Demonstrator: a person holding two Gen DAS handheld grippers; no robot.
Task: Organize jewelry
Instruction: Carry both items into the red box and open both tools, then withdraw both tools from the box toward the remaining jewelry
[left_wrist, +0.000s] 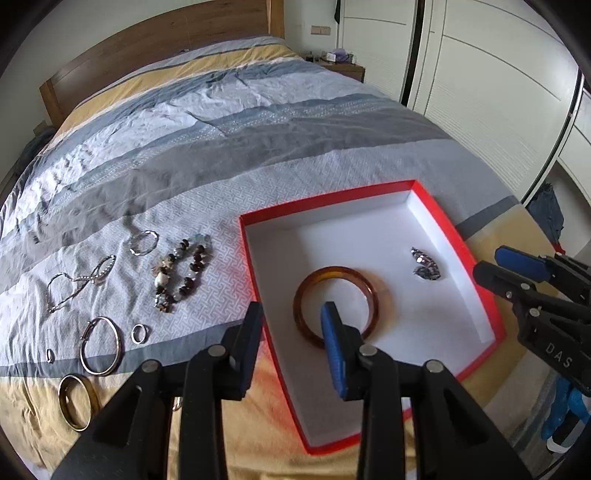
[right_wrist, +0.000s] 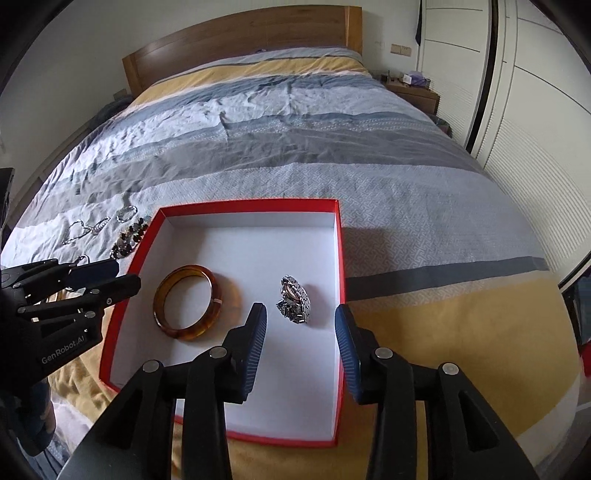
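Note:
A red box (left_wrist: 458, 236) with a white inside lies on the bed and holds an amber bangle (left_wrist: 306, 291) and a silver metal watch (left_wrist: 424, 264). Both show in the right wrist view: box (right_wrist: 341, 258), bangle (right_wrist: 162, 295), watch (right_wrist: 295, 299). My left gripper (left_wrist: 291, 325) is open and empty over the box's left rim. My right gripper (right_wrist: 301, 325) is open and empty just above the watch; it also shows in the left wrist view (left_wrist: 506, 266). Left of the box lie a beaded bracelet (left_wrist: 183, 269), a silver chain (left_wrist: 79, 280), silver bangles (left_wrist: 101, 345) and small rings (left_wrist: 139, 333).
The striped grey, white and yellow bedspread (left_wrist: 258, 147) covers the bed, with a wooden headboard (right_wrist: 240, 40) behind. A gold-brown bangle (left_wrist: 75, 406) lies near the front left. White wardrobe doors (left_wrist: 498, 92) stand to the right, with a bedside table (right_wrist: 413, 90) beyond.

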